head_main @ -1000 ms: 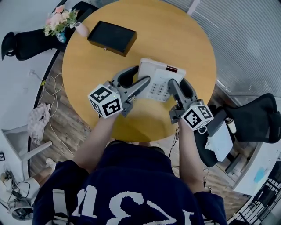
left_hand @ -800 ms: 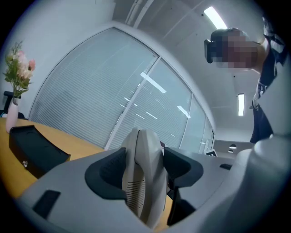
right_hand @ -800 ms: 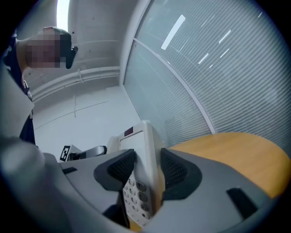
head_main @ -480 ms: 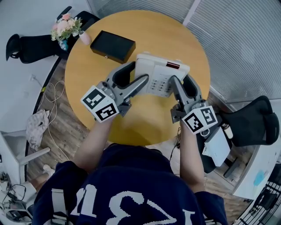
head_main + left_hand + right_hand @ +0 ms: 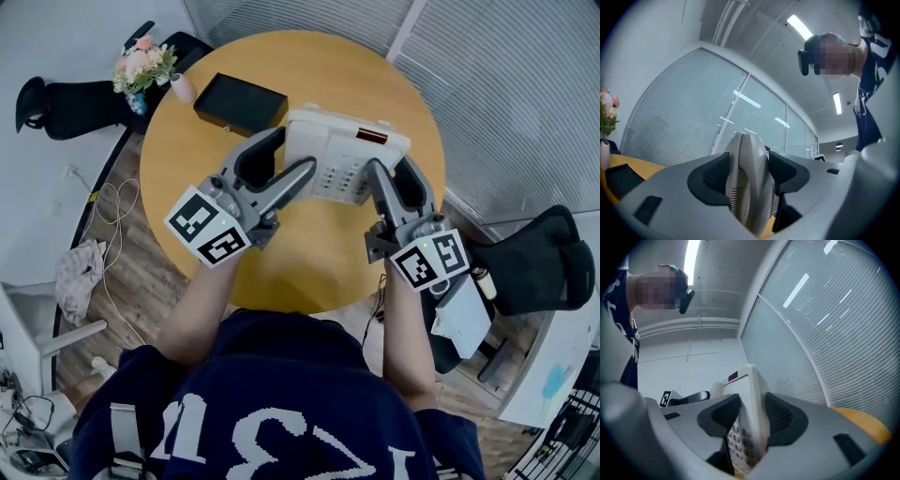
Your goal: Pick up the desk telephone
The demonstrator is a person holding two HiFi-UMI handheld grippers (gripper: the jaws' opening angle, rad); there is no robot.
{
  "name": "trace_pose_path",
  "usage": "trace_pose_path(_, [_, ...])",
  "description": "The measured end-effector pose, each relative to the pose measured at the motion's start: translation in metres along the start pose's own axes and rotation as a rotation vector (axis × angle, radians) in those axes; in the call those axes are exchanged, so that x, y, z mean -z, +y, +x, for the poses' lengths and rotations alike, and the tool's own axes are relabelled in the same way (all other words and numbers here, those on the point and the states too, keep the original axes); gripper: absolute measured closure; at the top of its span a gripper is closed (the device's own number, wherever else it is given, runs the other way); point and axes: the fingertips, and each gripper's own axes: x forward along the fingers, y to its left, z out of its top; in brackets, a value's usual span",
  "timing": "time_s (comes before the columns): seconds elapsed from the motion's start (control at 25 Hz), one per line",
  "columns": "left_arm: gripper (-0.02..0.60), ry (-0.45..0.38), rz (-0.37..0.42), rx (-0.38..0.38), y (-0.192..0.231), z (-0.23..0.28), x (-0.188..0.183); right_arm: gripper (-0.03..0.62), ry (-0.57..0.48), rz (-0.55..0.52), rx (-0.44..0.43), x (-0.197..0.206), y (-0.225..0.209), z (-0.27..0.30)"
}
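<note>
White plastic desk telephone [image 5: 342, 155], rigid, smooth, probably light, hangs above the round yellow wooden table [image 5: 309, 75]; left gripper [image 5: 291, 157] clamps its left edge, right gripper [image 5: 394, 173] jaws closing on the right edge.

The telephone [image 5: 342, 155] is smooth white plastic with a soft shine. The round table [image 5: 309, 253] looks like smooth, light wood. The box [image 5: 240, 103] on it is matt black. The floor [image 5: 131, 272] has wood planks. The person's shirt [image 5: 272, 403] is dark cloth.
</note>
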Motion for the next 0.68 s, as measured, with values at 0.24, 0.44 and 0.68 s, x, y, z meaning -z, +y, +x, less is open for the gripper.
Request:
trace_pose_path(0.24, [0.316,-0.001,0.014,0.007,-0.0029,-0.0005,-0.004,0.407,-0.008,-0.002,0.006,-0.0025,0.0028,-0.0017])
trace_pose_path(0.44, [0.316,-0.006,0.011,0.012,-0.0032,-0.0015,-0.0059,0.407,-0.012,-0.005,0.013,-0.0041,0.0047,-0.0019])
trace_pose_path(0.68, [0.316,-0.004,0.012,0.015,-0.0015,-0.0022,-0.0064,0.408,-0.013,-0.005,0.018,-0.0038,0.0058,-0.0007])
